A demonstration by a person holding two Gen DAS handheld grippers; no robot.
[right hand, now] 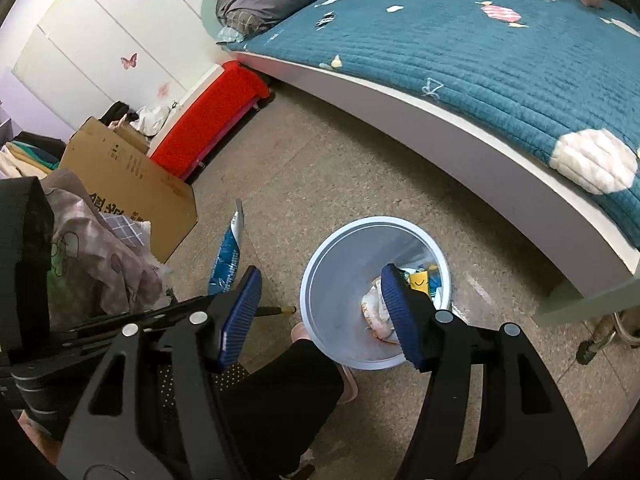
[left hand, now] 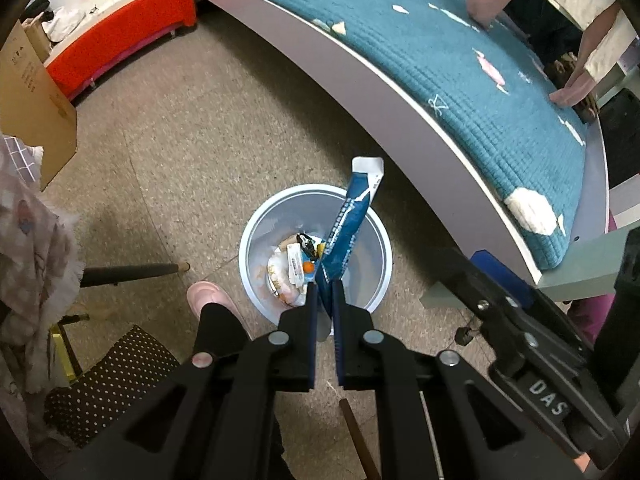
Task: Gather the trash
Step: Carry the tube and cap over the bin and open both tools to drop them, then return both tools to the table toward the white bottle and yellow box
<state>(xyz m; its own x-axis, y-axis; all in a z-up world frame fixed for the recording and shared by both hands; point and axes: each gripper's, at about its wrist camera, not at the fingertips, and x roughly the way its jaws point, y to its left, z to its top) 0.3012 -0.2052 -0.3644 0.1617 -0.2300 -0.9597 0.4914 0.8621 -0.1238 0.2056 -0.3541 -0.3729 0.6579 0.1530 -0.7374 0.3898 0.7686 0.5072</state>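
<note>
— Two grippers over one bin, am I right?

— Right. The left gripper (left hand: 323, 292) points down at the floor, its ridged blue pads (left hand: 311, 320) pinched tight on the bottom edge of a long blue-and-white wrapper (left hand: 351, 216). The packet is glossy foil, creased, and stands up from the jaws with its torn white end uppermost, above the bin's rim.

— And the other?

— The right gripper (right hand: 320, 316) hangs over the same spot with its jaws spread wide and nothing between them; one pad (right hand: 396, 312) sits in front of the bin's mouth.

— What sort of bin?

— A round, pale blue plastic trash bin (left hand: 256, 224) with smooth walls, standing on the speckled floor (left hand: 192, 152) beside the bed (left hand: 460, 72), which wears a ribbed teal quilt. Inside lie crumpled wrappers (left hand: 290, 276): white, orange, a bit of yellow and blue.

— Anything close by?

— A pink slipper (left hand: 208, 296) just beside the bin.
</note>
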